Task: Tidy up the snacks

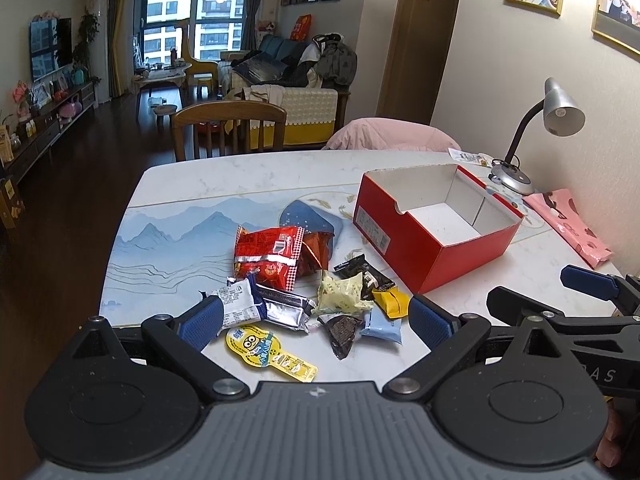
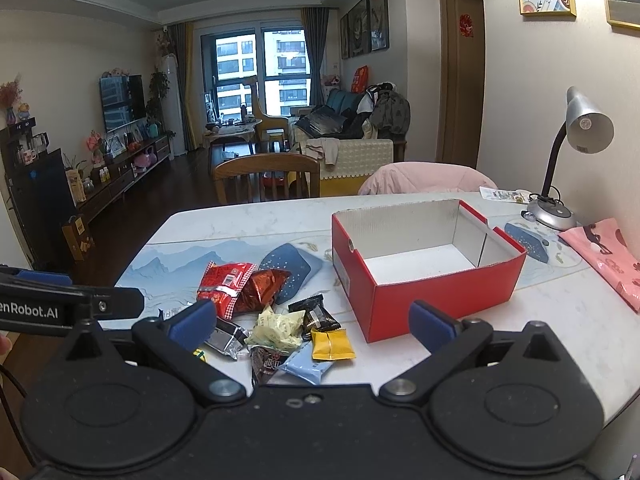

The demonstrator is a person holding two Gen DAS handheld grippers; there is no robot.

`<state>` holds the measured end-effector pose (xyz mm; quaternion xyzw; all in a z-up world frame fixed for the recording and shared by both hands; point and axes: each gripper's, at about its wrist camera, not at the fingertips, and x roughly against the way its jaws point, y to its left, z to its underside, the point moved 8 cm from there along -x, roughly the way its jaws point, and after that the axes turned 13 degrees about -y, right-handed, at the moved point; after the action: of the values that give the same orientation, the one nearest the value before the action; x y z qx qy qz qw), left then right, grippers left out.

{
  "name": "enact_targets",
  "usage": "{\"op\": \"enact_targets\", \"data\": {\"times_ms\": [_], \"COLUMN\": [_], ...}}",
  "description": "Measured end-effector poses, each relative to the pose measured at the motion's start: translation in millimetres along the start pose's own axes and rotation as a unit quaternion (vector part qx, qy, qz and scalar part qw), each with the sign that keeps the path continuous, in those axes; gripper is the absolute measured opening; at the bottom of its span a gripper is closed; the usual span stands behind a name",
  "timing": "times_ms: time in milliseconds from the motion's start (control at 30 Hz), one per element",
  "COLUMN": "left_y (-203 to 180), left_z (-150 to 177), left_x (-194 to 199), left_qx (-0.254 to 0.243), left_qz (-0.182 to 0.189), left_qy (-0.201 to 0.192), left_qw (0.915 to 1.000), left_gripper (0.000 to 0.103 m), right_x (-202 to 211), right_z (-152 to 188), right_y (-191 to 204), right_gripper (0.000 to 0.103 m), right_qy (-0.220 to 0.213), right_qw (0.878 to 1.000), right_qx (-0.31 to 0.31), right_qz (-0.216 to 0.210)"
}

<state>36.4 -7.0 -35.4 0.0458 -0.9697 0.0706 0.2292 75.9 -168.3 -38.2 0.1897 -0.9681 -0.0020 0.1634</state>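
Note:
A pile of small snack packets lies on the marble table: a red bag [image 1: 267, 255] [image 2: 224, 286], a pale yellow packet [image 1: 340, 294] [image 2: 278, 330], a yellow packet [image 1: 391, 301] [image 2: 332, 344], a light blue packet [image 1: 380, 326] [image 2: 306, 366], a silver one [image 1: 282, 310], and a yellow minion pouch [image 1: 266, 354]. An empty red box [image 1: 404, 240] [image 2: 440, 292] stands open to their right. My left gripper [image 1: 316, 322] is open above the near packets. My right gripper [image 2: 312, 322] is open above the pile's right side, holding nothing.
A desk lamp [image 1: 556, 120] [image 2: 576, 148] stands at the table's far right by the wall. A pink bag [image 1: 568, 220] [image 2: 608, 256] lies beside it. A wooden chair [image 1: 230, 128] and a pink-draped chair [image 1: 392, 136] stand at the far edge.

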Motion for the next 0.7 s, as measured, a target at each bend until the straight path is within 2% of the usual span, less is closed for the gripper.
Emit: {"op": "enact_targets", "data": {"times_ms": [400, 600, 700], "left_y": [12.8, 19.1, 24.5], "left_z": [5.6, 11.7, 18.3], "left_x": [-12.0, -21.9, -28.6], "left_qx": [0.019, 0.028, 0.039], "left_qz": [-0.003, 0.000, -0.003], "left_qy": [0.013, 0.031, 0.047], "left_qw": [0.9997, 0.9991, 0.9981], "left_gripper": [0.099, 0.099, 0.099], "right_x": [-11.5, -24.2, -31.4], "right_z": [1.9, 4.9, 10.1], "right_y": [8.8, 10.3, 6.2], "right_gripper": [0.103, 0.103, 0.103], "right_qy": [0.015, 0.030, 0.036], "right_qw": [1.000, 0.999, 0.999], "right_qx": [0.008, 0.005, 0.008], "right_qz": [-0.015, -0.025, -0.017]}}
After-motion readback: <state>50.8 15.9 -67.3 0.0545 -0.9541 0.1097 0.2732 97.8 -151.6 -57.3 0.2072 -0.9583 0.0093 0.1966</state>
